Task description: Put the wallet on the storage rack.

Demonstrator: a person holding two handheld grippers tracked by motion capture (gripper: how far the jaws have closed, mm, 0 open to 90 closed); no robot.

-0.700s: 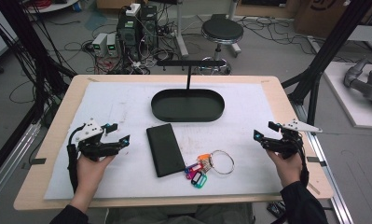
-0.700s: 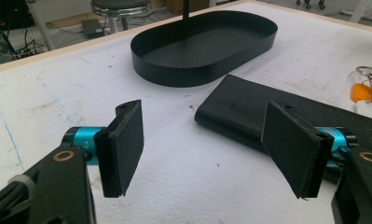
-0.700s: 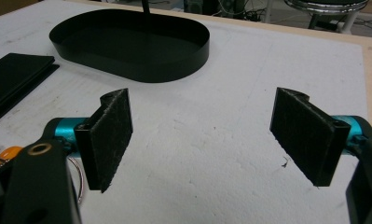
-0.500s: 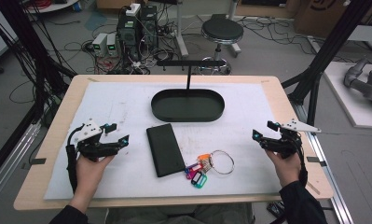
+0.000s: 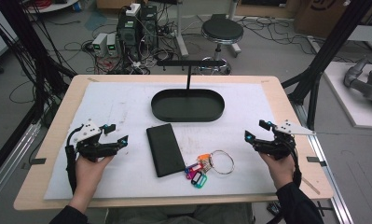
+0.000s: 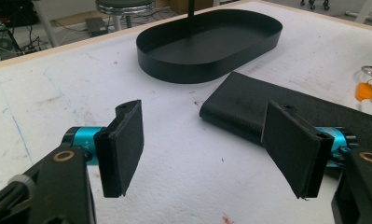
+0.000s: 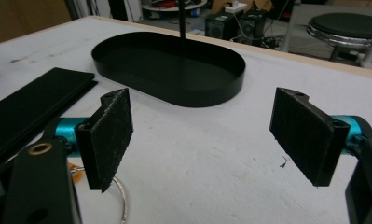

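Note:
A flat black case (image 5: 164, 149) lies in the middle of the white mat, seen also in the left gripper view (image 6: 277, 107) and as a dark slab in the right gripper view (image 7: 30, 109). Beside it rests a key ring with coloured tags (image 5: 207, 166). An oval black tray (image 5: 188, 105) with an upright T-shaped stand sits farther back (image 6: 211, 44) (image 7: 169, 65). My left gripper (image 5: 115, 134) hovers at the mat's left side, open and empty (image 6: 204, 149). At the right side my right gripper (image 5: 258, 130) is open too, with nothing between its pads (image 7: 211, 140).
The white mat (image 5: 118, 107) covers most of the wooden table (image 5: 286, 107). A stool (image 5: 222, 31), cables and electronics boxes (image 5: 134, 25) stand on the floor beyond the far edge. Black frame posts rise at both sides.
Both grippers hold nearly the same places; the left one has shifted very slightly. The case, keys and tray have not moved.

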